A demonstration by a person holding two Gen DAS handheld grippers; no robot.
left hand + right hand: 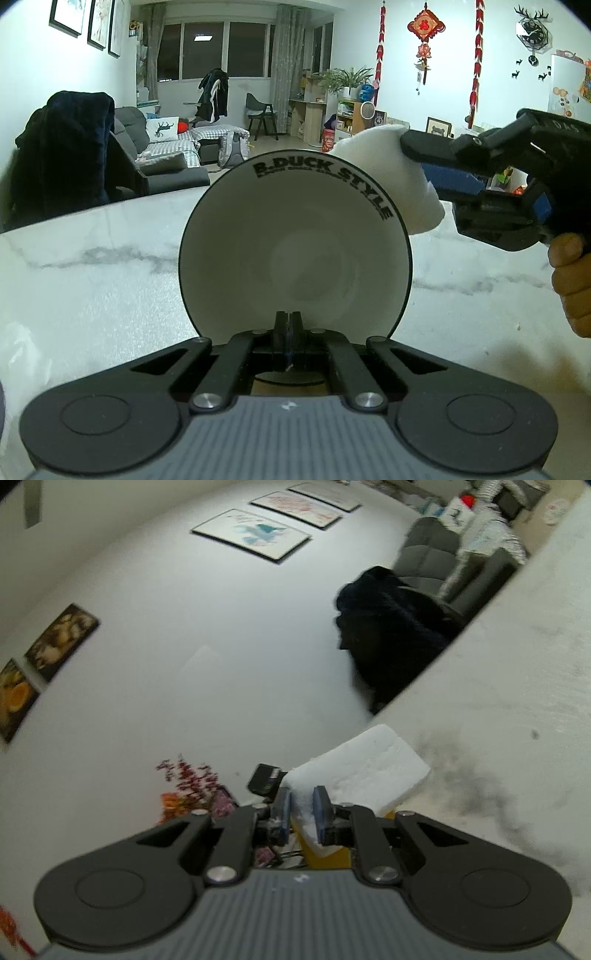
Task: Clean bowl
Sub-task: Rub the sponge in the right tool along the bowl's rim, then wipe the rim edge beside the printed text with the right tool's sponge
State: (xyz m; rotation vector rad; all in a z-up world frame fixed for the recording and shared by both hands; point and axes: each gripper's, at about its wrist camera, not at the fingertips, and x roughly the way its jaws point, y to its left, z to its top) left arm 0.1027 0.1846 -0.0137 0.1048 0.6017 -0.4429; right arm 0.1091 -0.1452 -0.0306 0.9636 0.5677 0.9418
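Over the marble table point(92, 280), left gripper point(287, 317) pinched tight on near rim of bowl point(295, 251), bowl tipped up on edge, white inside facing the camera, black lettering along its upper rim. Right gripper point(301, 805) partly open, blue pads pressing a white sponge point(354, 775). Sponge touches bowl's upper right rim. Hand point(570, 280) grips right tool.

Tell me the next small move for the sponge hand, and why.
Probably swing the white sponge down over the rim into the bowl. The right gripper holds it just outside the upper right edge, while the left gripper pinches the near rim, tilting the bowl's inside open.
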